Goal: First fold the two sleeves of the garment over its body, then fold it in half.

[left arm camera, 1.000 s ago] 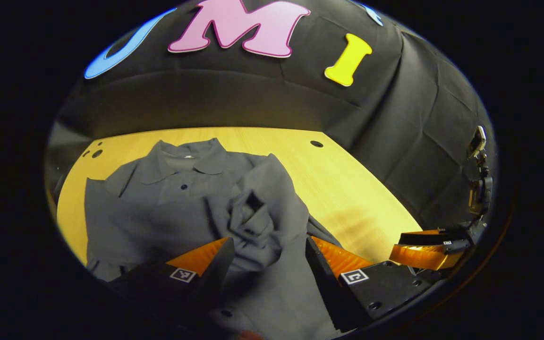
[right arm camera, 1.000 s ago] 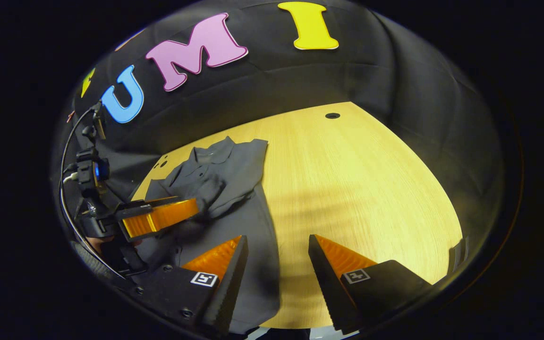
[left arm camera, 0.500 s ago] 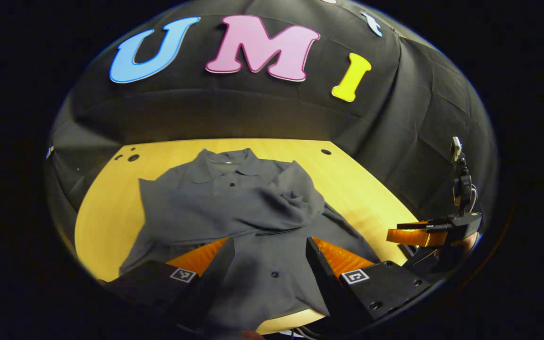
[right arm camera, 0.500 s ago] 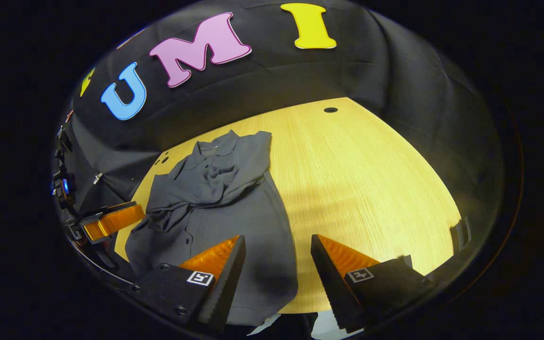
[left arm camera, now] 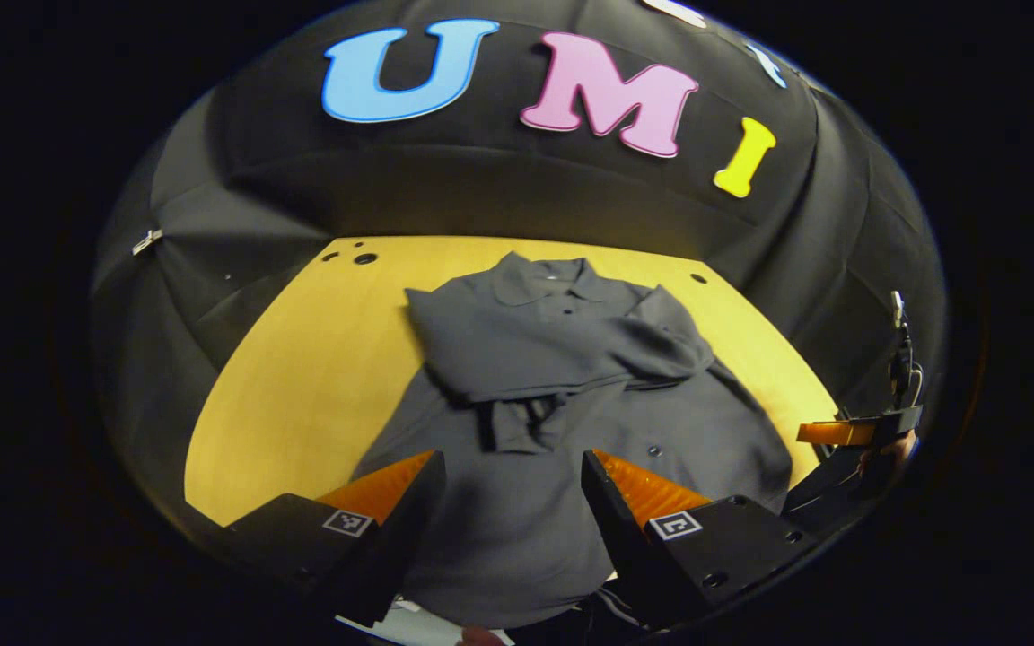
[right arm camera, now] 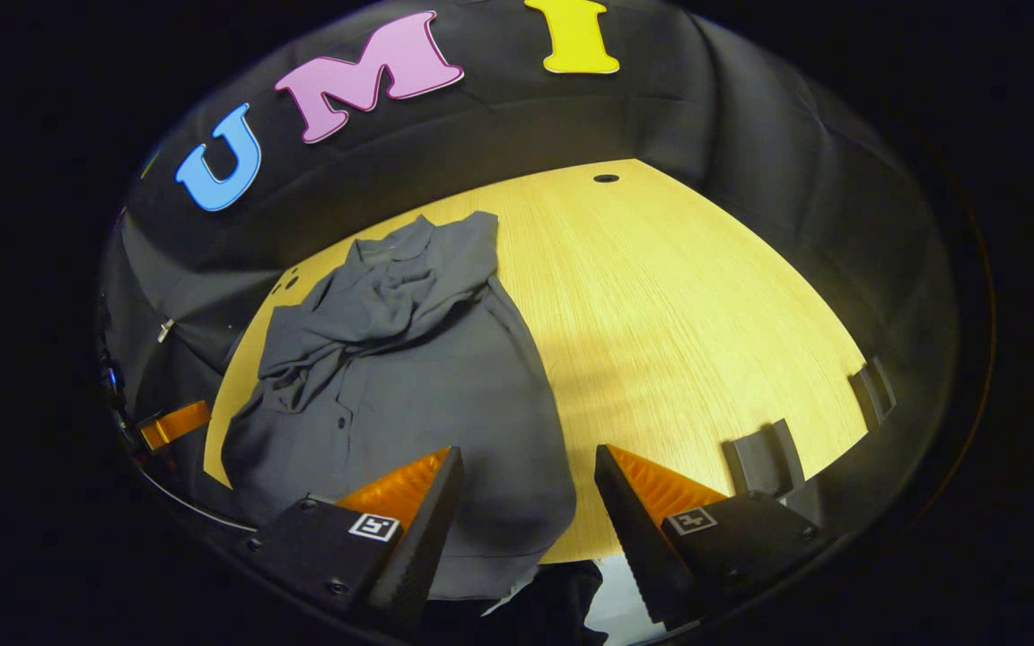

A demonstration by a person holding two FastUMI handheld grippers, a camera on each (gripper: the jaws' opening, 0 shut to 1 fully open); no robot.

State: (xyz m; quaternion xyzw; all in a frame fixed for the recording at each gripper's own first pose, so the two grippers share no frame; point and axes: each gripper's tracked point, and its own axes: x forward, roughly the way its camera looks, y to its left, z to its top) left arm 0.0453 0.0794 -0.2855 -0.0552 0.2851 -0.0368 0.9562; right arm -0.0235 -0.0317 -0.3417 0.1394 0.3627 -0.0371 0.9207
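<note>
Both sleeves now lie folded across the body of the grey polo shirt point(left arm camera: 562, 377); 1 s ago the left gripper point(left arm camera: 510, 502) was low over the bunched sleeve near shirt centre, since then it has pulled back & up toward the near desk edge, so the whole shirt shows ahead of it. Sleeve left a bit rumpled, cuff point(left arm camera: 517, 423) poking out below the fold mid-chest.

Left gripper: released, fingers spread apart, nothing betw. them, hovering over the shirt's lower hem area. Right gripper point(right arm camera: 524, 502): also released, fingers wide, over the hem's right corner; it has shifted slightly back too. The right gripper also shows far off at the right edge of the left gripper view point(left arm camera: 849, 434).

Shirt lies flat on the wooden desk point(right arm camera: 705, 314), collar point(left arm camera: 542, 269) toward the booth wall, hem hanging just past the near edge.

Judgement: sleeve stage looks done. Next step likely the half fold — each gripper needs a hem corner, then carry up to the collar. Risk: loose sleeve bundle may slide when the hem lifts.
</note>
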